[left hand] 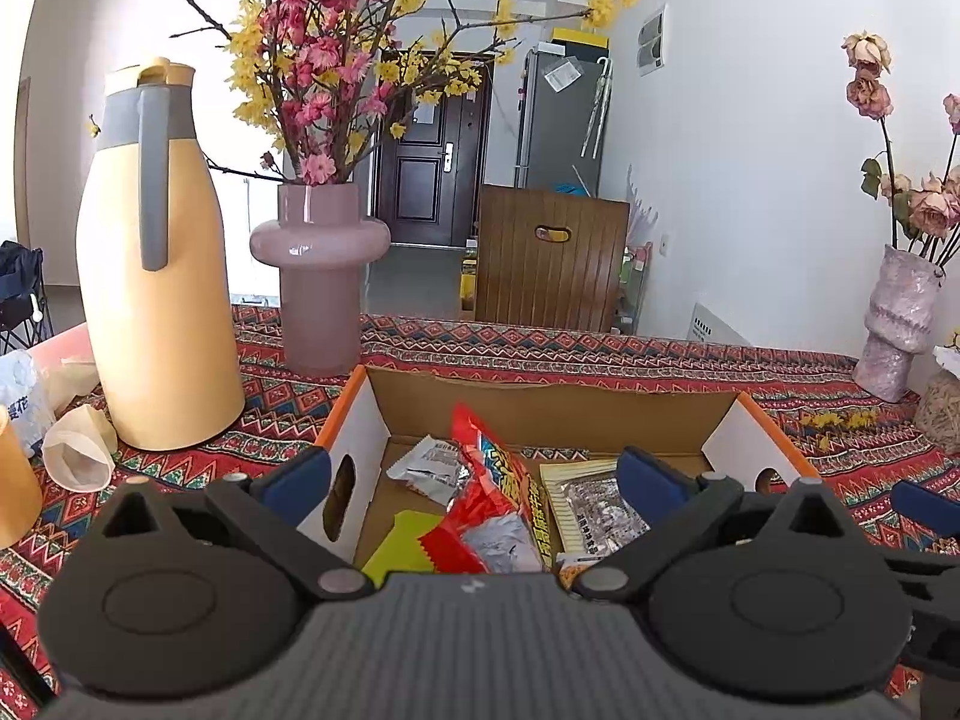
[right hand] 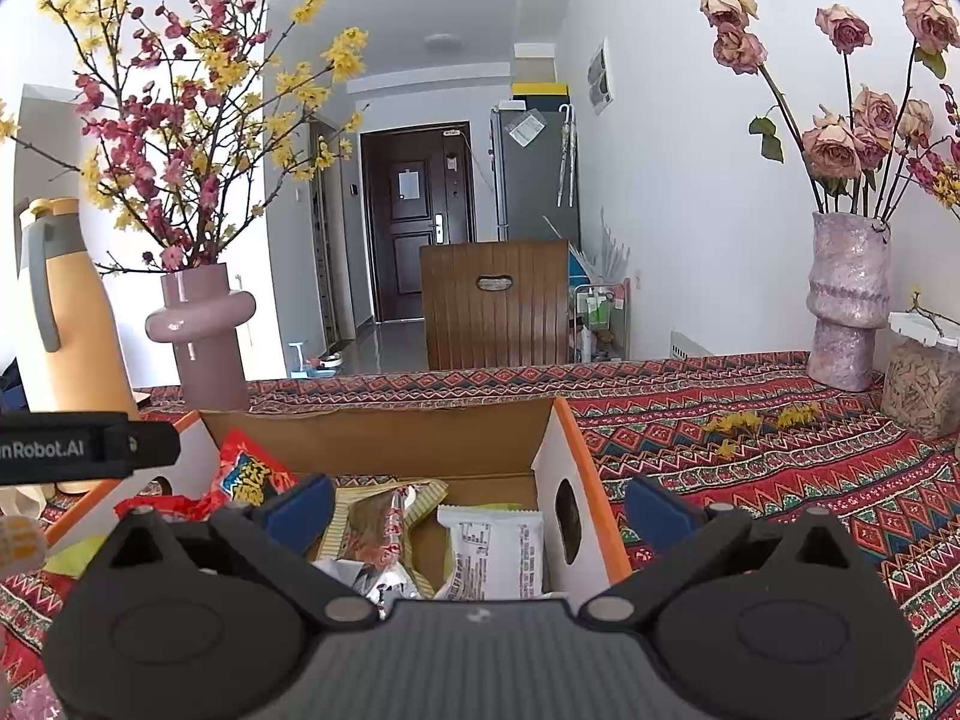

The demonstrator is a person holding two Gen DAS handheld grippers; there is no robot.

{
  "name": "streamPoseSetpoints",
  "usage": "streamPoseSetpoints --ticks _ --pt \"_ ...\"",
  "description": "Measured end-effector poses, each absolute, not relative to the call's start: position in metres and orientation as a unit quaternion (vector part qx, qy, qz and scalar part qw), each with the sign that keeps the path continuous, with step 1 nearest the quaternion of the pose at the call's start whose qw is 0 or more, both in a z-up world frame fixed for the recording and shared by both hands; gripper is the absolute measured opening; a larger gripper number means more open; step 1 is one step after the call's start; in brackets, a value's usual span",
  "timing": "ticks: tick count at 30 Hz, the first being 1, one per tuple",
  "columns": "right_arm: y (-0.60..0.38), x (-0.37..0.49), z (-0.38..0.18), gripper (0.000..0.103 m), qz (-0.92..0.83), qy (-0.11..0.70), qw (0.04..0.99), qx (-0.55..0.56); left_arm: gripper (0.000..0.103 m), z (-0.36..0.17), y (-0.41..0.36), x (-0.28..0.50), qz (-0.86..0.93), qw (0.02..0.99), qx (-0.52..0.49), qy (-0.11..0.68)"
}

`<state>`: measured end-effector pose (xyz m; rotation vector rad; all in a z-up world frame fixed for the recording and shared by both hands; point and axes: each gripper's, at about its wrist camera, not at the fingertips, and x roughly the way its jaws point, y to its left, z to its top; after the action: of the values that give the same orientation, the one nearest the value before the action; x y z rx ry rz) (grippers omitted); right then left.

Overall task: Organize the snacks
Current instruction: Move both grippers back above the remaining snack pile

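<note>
An open cardboard box (left hand: 540, 405) with orange edges sits on the patterned tablecloth and holds several snack packets. In the left wrist view I see a red packet (left hand: 495, 480), a silver packet (left hand: 429, 468) and a clear packet on a cream one (left hand: 594, 507). My left gripper (left hand: 474, 480) is open and empty, hovering over the box's near side. In the right wrist view the box (right hand: 384, 432) shows a white packet (right hand: 495, 549), a red packet (right hand: 249, 471) and a clear packet (right hand: 372, 534). My right gripper (right hand: 480, 507) is open and empty, straddling the box's right wall (right hand: 561, 468).
A yellow thermos jug (left hand: 159, 276) and a pink vase of flowers (left hand: 321, 276) stand left behind the box. A mottled vase of dried roses (right hand: 846, 306) and a jar (right hand: 921, 378) stand at the right. Paper cups (left hand: 78, 450) lie left of the jug.
</note>
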<state>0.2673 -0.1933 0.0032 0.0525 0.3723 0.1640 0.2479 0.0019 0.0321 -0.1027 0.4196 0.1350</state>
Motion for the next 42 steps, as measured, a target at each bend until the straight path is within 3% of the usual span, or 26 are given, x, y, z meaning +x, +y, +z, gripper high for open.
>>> streamPoseSetpoints --ticks 18,36,42 --pt "-0.193 0.225 0.035 0.103 0.099 0.180 0.979 0.012 0.103 0.064 0.026 0.190 0.066 0.971 -0.070 0.219" --pt "-0.190 0.179 -0.008 0.103 0.107 0.259 0.959 -0.038 0.103 -0.010 0.066 0.148 0.079 0.945 -0.059 0.311" --pt "-0.194 0.175 -0.030 0.103 0.104 0.300 0.946 -0.065 0.103 -0.028 0.073 0.146 0.073 0.946 -0.066 0.310"
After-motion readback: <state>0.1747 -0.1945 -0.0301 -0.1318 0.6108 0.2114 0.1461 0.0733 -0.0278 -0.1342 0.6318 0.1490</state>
